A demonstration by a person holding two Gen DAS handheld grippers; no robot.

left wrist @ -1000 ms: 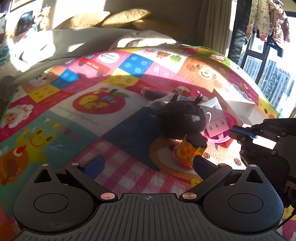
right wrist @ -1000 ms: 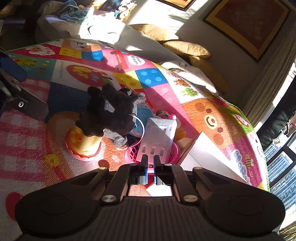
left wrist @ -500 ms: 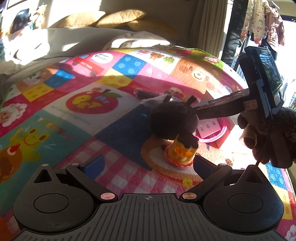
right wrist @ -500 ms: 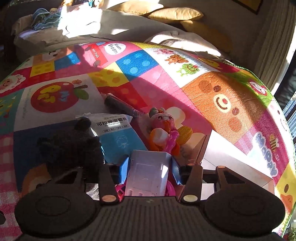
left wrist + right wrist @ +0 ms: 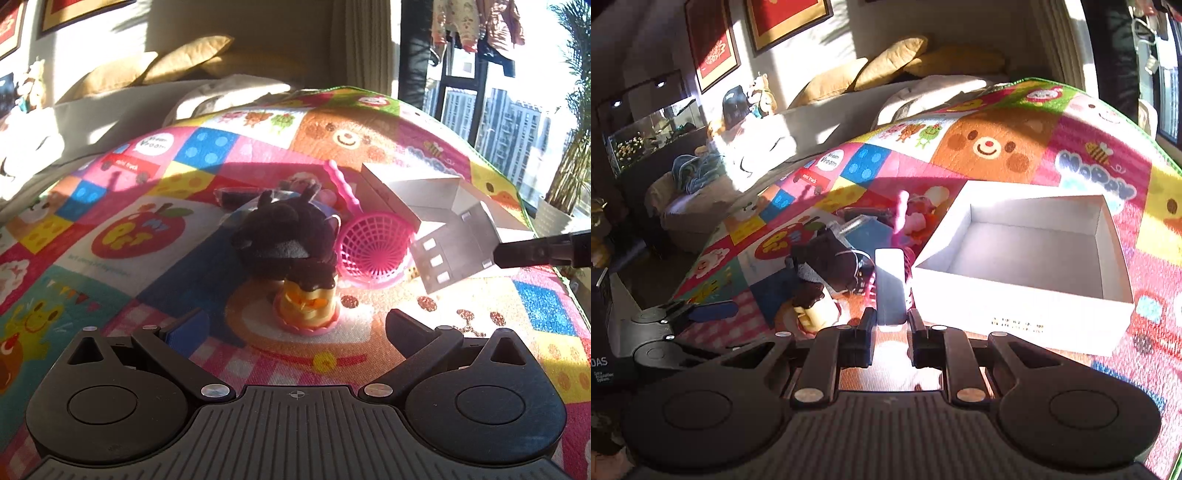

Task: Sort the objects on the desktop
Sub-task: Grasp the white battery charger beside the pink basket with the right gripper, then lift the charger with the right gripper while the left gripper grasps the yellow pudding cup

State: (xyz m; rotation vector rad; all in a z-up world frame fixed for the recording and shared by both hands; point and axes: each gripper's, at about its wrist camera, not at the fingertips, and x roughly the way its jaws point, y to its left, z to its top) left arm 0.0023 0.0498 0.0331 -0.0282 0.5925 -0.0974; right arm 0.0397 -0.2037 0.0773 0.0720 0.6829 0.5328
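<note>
My right gripper [image 5: 891,334] is closing on the white charger [image 5: 890,284], nearly shut, pads at its flat sides, carried clear of the mat. I'd keep it level and move over the near wall of the white box [image 5: 1027,258] (just beside it) before lowering. My left gripper [image 5: 295,325] hangs wide open, empty, before the black plush [image 5: 284,236] and pink basket [image 5: 373,247].
</note>
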